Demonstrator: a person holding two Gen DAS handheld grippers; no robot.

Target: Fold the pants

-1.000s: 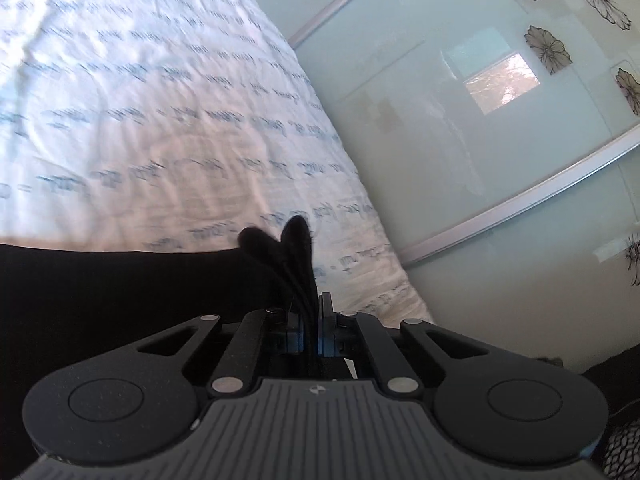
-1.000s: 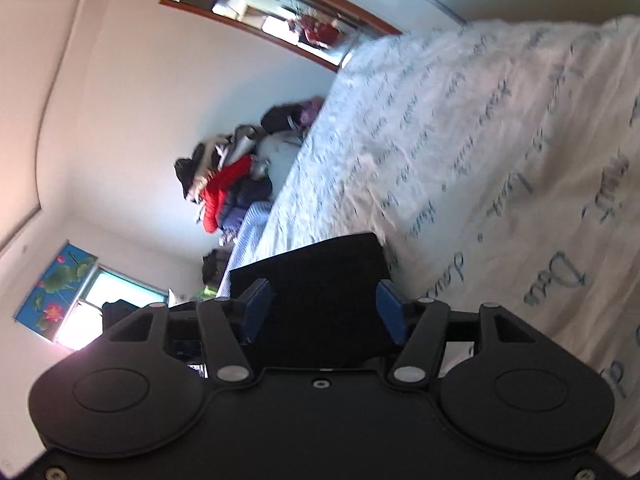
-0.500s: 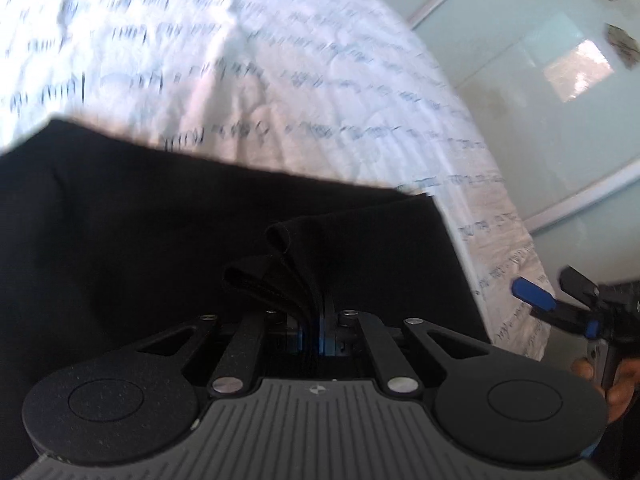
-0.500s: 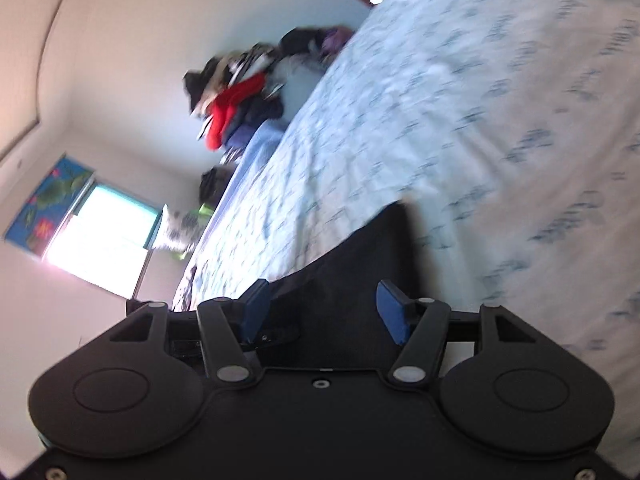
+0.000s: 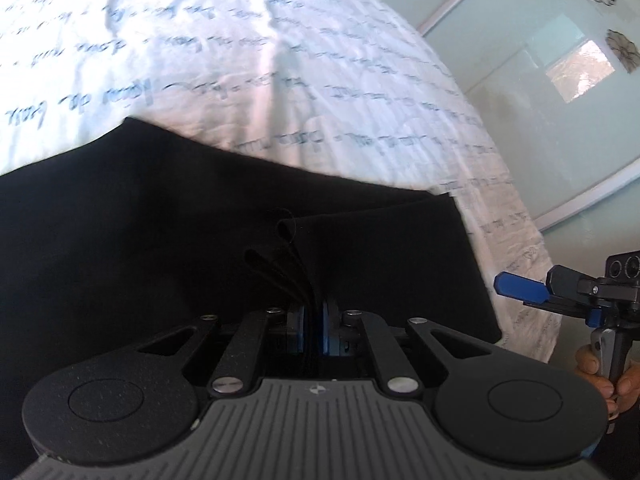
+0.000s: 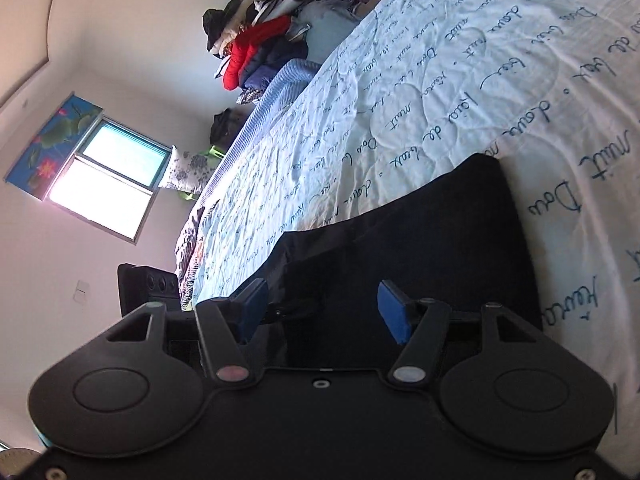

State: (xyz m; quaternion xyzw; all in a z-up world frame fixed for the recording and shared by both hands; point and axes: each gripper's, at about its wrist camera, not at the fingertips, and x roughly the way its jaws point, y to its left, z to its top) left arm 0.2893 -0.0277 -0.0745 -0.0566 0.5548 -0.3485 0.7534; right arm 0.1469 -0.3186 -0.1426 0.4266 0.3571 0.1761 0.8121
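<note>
The left gripper [image 5: 313, 322] has its jaws clamped on several bunched layers of the black pants [image 5: 140, 248]. The right gripper [image 6: 320, 310] has its jaws apart and empty, just above the pants. The pants lie folded on the white bedspread [image 5: 248, 60] with blue writing.
</note>
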